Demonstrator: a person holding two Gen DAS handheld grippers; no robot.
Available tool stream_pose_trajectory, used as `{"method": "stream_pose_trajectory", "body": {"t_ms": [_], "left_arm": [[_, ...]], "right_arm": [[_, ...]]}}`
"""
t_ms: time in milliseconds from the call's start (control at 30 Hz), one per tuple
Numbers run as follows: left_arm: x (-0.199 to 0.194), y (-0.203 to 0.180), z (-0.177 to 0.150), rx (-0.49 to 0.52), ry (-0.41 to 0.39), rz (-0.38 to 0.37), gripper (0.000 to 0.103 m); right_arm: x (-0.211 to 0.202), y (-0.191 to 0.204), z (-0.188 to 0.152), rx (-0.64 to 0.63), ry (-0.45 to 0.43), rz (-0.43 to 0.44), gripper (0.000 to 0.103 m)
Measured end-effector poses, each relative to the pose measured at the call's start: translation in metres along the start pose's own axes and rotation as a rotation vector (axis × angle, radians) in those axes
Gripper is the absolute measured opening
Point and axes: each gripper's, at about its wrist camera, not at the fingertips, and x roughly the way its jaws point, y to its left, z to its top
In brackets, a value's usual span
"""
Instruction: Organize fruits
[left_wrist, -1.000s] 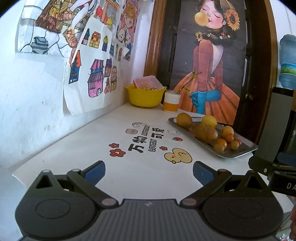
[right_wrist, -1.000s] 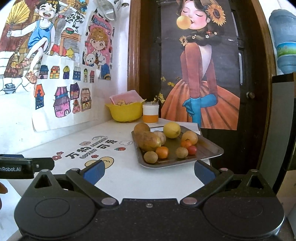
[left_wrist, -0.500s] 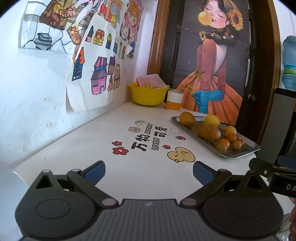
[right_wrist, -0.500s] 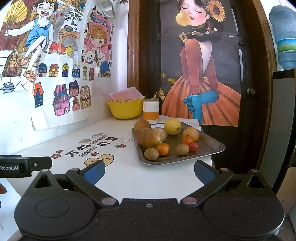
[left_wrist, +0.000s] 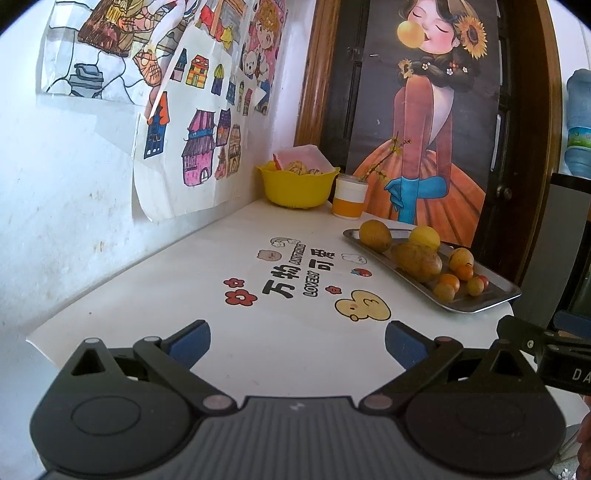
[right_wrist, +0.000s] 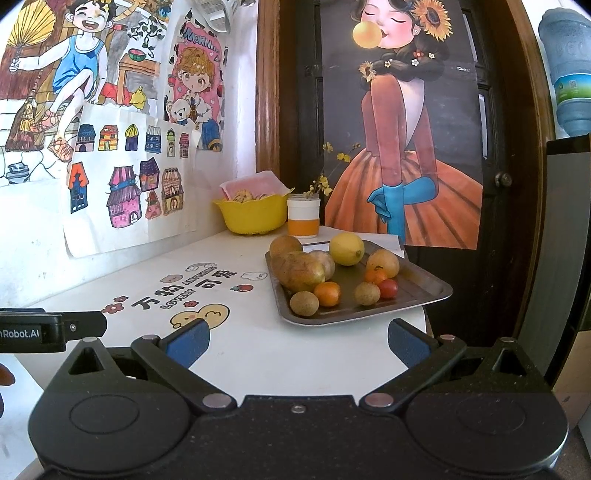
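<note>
The left gripper (left_wrist: 297, 341) hangs over the near end of the white tabletop (left_wrist: 207, 280). Its two blue fingers (left_wrist: 188, 341) are spread wide apart and hold nothing. The right gripper (right_wrist: 298, 341) is just beside it, also above the near edge, and its blue fingers (right_wrist: 408, 345) are wide apart and empty too.

A shiny metal tray (right_wrist: 424, 291) sits on the right side of the tabletop, close to the edge. All the fruits are on this tray. At the far end is a round brown fruit (right_wrist: 285, 246) and a yellow lemon (right_wrist: 346, 249). A big brown potato (right_wrist: 301, 271) lies in front of them, touching the brown fruit. On the right is a yellow-orange fruit (right_wrist: 383, 263) with a small orange (right_wrist: 375, 276) just in front of it. Near the front edge are a small brown ball (right_wrist: 304, 303), another small orange (right_wrist: 327, 293), a second small brown ball (right_wrist: 367, 293) and a little red tomato (right_wrist: 388, 288).

At the back of the tabletop stands a yellow bowl (right_wrist: 251, 216) with some food in it. A white and orange cup (right_wrist: 303, 218) stands just beside the bowl. Cartoon stickers (left_wrist: 295, 282) with flowers and a yellow duck are in the middle of the tabletop. Colourful drawings (right_wrist: 122, 173) hang on the wall.
</note>
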Motion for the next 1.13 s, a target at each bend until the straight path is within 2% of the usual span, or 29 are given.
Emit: {"method": "stream_pose_trajectory", "body": {"t_ms": [633,800,1133], "left_arm": [[-0.0002,0.0002,-0.0010,0.001,0.002,0.000,0.102],[-0.0018,-0.0027,-0.0032,0.009,0.002,0.026,0.102],[-0.0029,-0.0044,-0.0042,0.000,0.020,0.003,0.102]], "right_arm": [[-0.0006,0.0018,-0.0015,-0.001,0.002,0.001,0.102],[-0.0007,0.0037,-0.0025,-0.006,0.005,0.006,0.102],[-0.0017,0.0052,-0.0032,-0.009,0.006,0.010,0.102]]}}
